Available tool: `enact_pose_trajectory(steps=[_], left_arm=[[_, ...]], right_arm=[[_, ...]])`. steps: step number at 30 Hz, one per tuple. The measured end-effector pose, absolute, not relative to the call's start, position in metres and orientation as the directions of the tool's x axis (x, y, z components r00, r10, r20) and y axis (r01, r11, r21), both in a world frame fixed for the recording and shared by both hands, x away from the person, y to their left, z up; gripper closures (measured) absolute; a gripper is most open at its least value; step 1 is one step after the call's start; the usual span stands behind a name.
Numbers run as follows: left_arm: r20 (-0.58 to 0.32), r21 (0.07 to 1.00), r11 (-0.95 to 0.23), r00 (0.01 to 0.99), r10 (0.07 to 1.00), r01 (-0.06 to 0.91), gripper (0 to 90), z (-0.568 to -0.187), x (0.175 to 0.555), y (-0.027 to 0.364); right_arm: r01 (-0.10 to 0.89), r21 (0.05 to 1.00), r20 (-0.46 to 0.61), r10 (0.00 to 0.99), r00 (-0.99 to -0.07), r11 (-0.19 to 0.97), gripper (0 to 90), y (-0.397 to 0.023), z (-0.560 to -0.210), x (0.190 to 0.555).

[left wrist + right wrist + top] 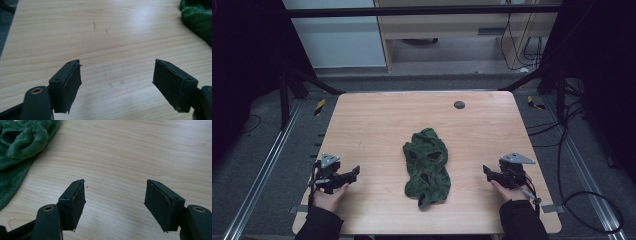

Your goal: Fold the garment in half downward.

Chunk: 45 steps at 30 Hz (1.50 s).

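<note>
We hold the left tool (354,172) low over the near left part of the desk (377,120), and its jaws stand spread with nothing between them. In the left gripper view the left tool (117,75) looks onto bare wood with a few faint dark marks, and the cloth (197,18) sits at the upper right corner, well apart from the jaws.

Our right tool (487,172) rests in our hand over the near right part of the desk, jaws spread too and gripping nothing. In the right gripper view the right tool (115,195) faces bare wood, with the cloth (22,147) bunched at the upper left, near but clear of the left jaw.

The green cloth (427,165) lies crumpled in a long heap at the middle of the desk, between our two tools and touched by neither. A small dark disc (459,104) sits in the desk's far side, well beyond the cloth.
</note>
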<state>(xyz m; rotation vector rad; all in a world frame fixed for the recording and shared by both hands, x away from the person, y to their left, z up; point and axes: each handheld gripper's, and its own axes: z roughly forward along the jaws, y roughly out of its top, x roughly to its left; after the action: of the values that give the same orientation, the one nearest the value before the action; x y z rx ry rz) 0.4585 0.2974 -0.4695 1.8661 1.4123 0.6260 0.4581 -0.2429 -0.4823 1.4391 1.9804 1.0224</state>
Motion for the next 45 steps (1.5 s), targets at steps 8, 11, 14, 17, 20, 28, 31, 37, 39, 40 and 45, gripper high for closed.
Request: enact_pose_trajectory(steps=[8,11,14,17,20,28,31,37,39,40,45], left_arm=[[-0.037,0.759,-0.19,0.332,0.943,0.623,23.2,-0.47,0.457,0.292],[-0.037,0.763,-0.191,0.338,0.94,0.617,26.8,-0.469,0.457,0.29],[-0.049,0.78,-0.181,0.346,0.937,0.599,31.4,-0.466,0.456,0.287],[-0.046,0.784,-0.186,0.354,0.934,0.592,35.4,-0.464,0.456,0.284],[-0.048,0.795,-0.189,0.37,0.928,0.576,39.6,-0.46,0.459,0.276],[-0.045,0.8,-0.209,0.403,0.914,0.563,46.4,-0.455,0.464,0.26],[-0.038,0.807,-0.217,0.416,0.909,0.549,46.8,-0.45,0.469,0.256],[-0.04,0.822,-0.22,0.439,0.897,0.525,48.2,-0.439,0.48,0.246],[-0.046,0.825,-0.216,0.443,0.896,0.522,48.2,-0.437,0.484,0.243],[-0.041,0.826,-0.219,0.442,0.896,0.52,48.6,-0.436,0.486,0.242],[-0.047,0.824,-0.222,0.452,0.891,0.522,49.9,-0.432,0.496,0.233]], right_arm=[[0.576,0.796,0.029,0.939,-0.342,0.185,36.8,-0.241,-0.481,0.454],[0.57,0.8,0.028,0.938,-0.345,0.186,38.1,-0.239,-0.479,0.453],[0.561,0.809,0.046,0.93,-0.364,0.179,39.3,-0.234,-0.475,0.453],[0.554,0.81,0.044,0.923,-0.383,0.191,41.8,-0.231,-0.472,0.454],[0.545,0.818,0.052,0.918,-0.393,0.187,43.6,-0.229,-0.467,0.455],[0.532,0.824,0.063,0.902,-0.426,0.194,49.5,-0.222,-0.455,0.461],[0.525,0.827,0.06,0.896,-0.44,0.203,51.1,-0.218,-0.45,0.466],[0.517,0.83,0.065,0.883,-0.466,0.212,53.1,-0.206,-0.441,0.476],[0.514,0.83,0.063,0.878,-0.475,0.219,53.4,-0.201,-0.439,0.479],[0.516,0.828,0.064,0.876,-0.479,0.221,53.8,-0.199,-0.438,0.481],[0.512,0.825,0.054,0.87,-0.491,0.238,55.6,-0.189,-0.434,0.49]])
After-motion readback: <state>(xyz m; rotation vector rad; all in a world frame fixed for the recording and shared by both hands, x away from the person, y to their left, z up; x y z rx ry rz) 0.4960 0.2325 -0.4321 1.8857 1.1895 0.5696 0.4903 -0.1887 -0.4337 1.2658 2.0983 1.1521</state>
